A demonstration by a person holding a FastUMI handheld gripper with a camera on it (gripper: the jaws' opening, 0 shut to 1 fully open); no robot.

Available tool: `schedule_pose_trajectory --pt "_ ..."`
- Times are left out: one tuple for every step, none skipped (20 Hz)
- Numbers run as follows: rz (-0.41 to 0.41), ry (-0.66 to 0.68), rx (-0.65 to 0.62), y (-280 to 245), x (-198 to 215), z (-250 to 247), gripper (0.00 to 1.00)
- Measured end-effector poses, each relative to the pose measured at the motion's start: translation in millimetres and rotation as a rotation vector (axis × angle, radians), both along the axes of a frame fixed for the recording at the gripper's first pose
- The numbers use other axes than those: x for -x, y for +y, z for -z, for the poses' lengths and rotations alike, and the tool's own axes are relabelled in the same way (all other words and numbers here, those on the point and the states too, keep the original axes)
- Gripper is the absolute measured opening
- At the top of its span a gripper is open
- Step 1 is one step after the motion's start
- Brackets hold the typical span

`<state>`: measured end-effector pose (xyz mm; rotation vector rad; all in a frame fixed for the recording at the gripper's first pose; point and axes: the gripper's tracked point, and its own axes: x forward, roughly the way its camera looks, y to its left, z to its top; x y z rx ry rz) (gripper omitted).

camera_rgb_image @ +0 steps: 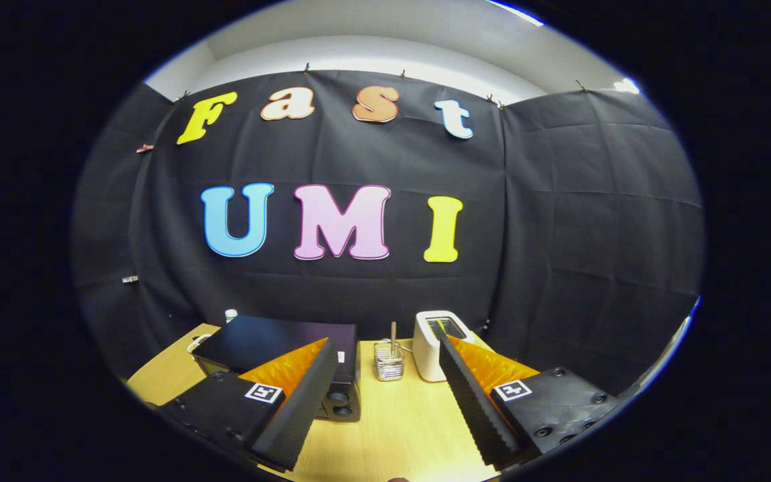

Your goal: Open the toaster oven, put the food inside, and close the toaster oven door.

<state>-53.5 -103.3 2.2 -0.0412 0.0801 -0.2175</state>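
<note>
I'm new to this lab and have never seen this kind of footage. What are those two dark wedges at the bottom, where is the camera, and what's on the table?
The camera rides on a hand-held gripper and looks forward along it. The two dark wedges are its fingers, spread apart and holding nothing. Beyond them is a wooden table. On it, behind the left finger, stands a black toaster oven with knobs on its front. Between the fingers, further off, is a small clear holder with a stick in it, and beside that a white toaster. A small bottle peeks from behind the oven.

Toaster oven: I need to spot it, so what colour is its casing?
Black, seen in the gripper view: the boxy toaster oven sits beyond the open gripper.
</note>
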Motion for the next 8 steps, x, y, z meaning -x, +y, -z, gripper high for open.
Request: schedule_pose_trajectory --pt "0.014 0.002 -0.003 -6 6 1 0.98" --pt "0.026 0.001 -0.004 -11 10 0 0.99" --pt "0.035 -0.009 0.003 -14 13 -3 0.99" --pt "0.039 -0.018 0.016 -16 14 -7 0.98" --pt "0.041 -0.02 0.025 -16 15 -9 0.99" --pt "0.036 -0.021 0.028 -14 15 -10 0.98" --pt "0.031 -0.023 0.025 -9 15 -9 0.99" --pt "0.025 -0.023 0.021 -6 14 -10 0.99"
